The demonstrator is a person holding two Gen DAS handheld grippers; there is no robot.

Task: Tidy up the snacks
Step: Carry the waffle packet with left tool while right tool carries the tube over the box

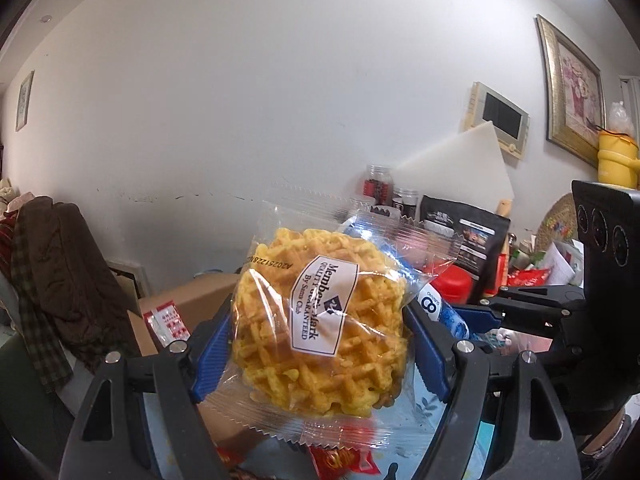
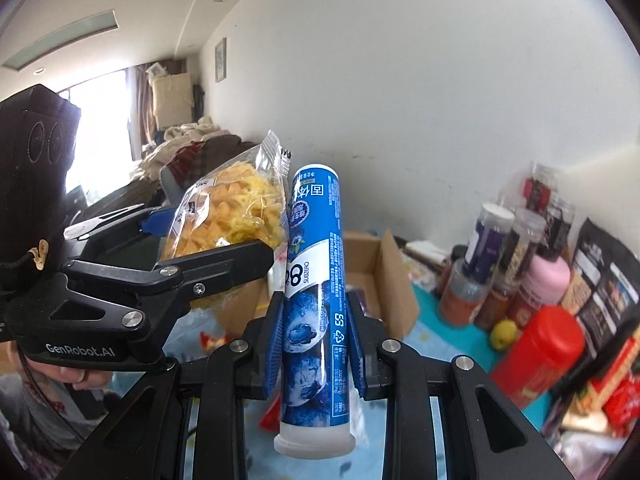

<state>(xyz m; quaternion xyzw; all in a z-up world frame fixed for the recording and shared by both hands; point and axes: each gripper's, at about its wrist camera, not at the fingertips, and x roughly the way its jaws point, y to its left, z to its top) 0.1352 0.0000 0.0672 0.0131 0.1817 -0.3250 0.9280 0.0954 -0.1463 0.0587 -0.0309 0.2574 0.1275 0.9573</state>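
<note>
A wrapped waffle snack (image 1: 316, 332) was held aloft between the blue pads of the left claw (image 1: 320, 344), spread wide around it; a blue tube (image 2: 316, 300) was clamped upright in the narrowly closed right claw (image 2: 316, 344); both were carried close together above the cluttered table (image 2: 432, 332), near an open cardboard box (image 2: 380, 276); the slick wrapper could be judged liable to slip, or the two loads to be knocked together.

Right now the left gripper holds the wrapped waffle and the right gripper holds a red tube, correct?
Not quite. The right gripper is shut on a blue tube, not red, as the right wrist view shows. The left gripper does hold the wrapped waffle.
</note>
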